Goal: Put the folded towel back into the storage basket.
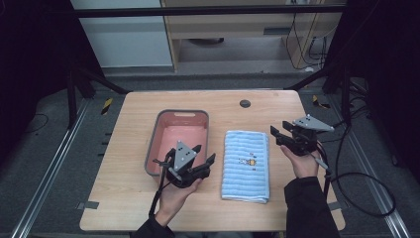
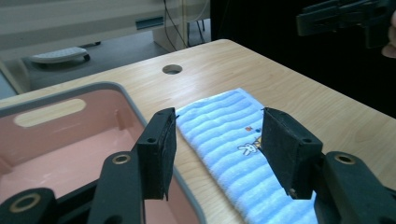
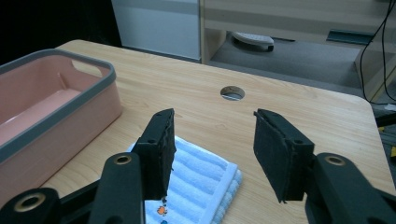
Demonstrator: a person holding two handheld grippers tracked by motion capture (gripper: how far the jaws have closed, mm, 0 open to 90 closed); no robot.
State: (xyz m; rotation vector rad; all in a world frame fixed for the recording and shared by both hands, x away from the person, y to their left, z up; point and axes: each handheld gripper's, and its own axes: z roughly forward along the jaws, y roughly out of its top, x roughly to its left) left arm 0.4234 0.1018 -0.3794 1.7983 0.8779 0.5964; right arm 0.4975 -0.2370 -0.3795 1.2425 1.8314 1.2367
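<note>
A folded blue striped towel (image 1: 246,166) with a small cartoon print lies flat on the wooden table, right of centre. A pink bin (image 1: 182,113) with a grey rim stands just left of it, nothing inside. My left gripper (image 1: 204,154) hovers open over the bin's near right corner, its jaws pointing toward the towel (image 2: 219,121). My right gripper (image 1: 279,130) is held open just past the towel's far right corner, above the table. In the right gripper view its jaws frame the towel's far end (image 3: 196,177), with the bin (image 3: 70,100) at the left.
A round cable hole (image 1: 244,103) sits in the table near the far edge. A black cable (image 1: 366,198) loops off the table's right side. Bare wood (image 1: 124,198) lies left of the bin and along the near edge.
</note>
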